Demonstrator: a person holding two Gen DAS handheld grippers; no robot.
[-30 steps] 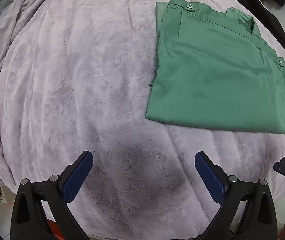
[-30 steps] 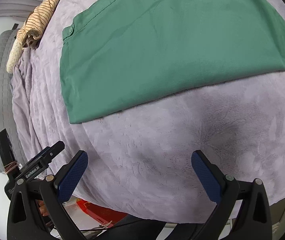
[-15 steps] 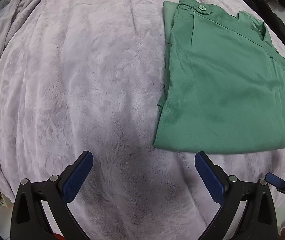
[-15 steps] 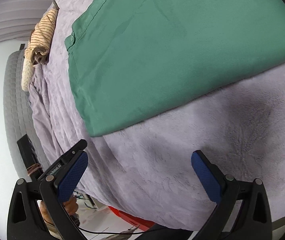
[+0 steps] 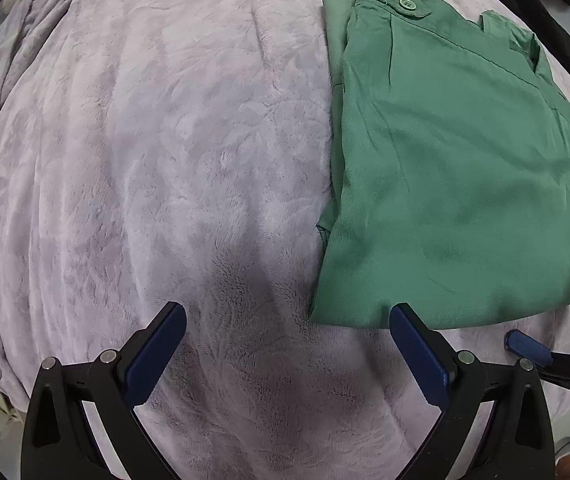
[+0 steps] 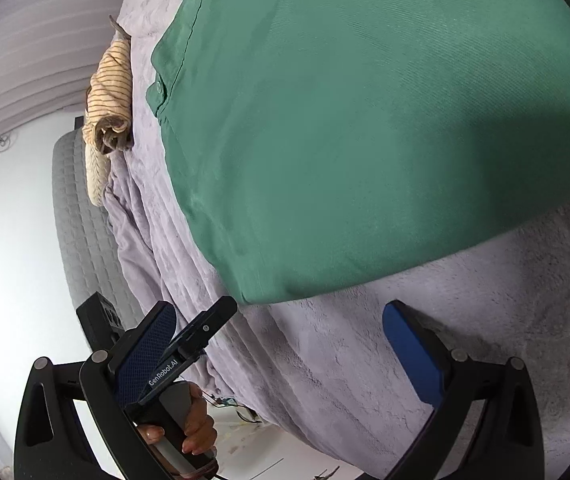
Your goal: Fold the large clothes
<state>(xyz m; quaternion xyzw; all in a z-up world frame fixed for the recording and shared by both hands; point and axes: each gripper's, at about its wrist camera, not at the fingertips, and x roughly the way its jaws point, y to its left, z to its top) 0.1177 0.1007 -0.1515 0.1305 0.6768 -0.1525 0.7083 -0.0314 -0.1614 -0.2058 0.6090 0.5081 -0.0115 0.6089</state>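
Observation:
A green buttoned garment (image 5: 457,184) lies folded into a flat rectangle on the lilac plush blanket (image 5: 173,152). My left gripper (image 5: 287,344) hovers open over the blanket, its right finger at the garment's near left corner, with nothing between the pads. In the right wrist view the same green garment (image 6: 365,120) fills the upper frame. My right gripper (image 6: 281,340) is open just below the garment's near edge and holds nothing. The other gripper's tip (image 6: 205,328) shows at the lower left, held by a hand (image 6: 197,424).
A striped beige garment (image 6: 111,92) lies bunched at the blanket's far edge. A dark piece of clothing (image 5: 545,24) lies at the back right. A grey quilted mattress side (image 6: 77,216) and pale floor show past the bed's edge.
Both grippers have moved closer to the green garment's near edge, so it looks larger in both views. The right wrist view has tilted. Both stay open.

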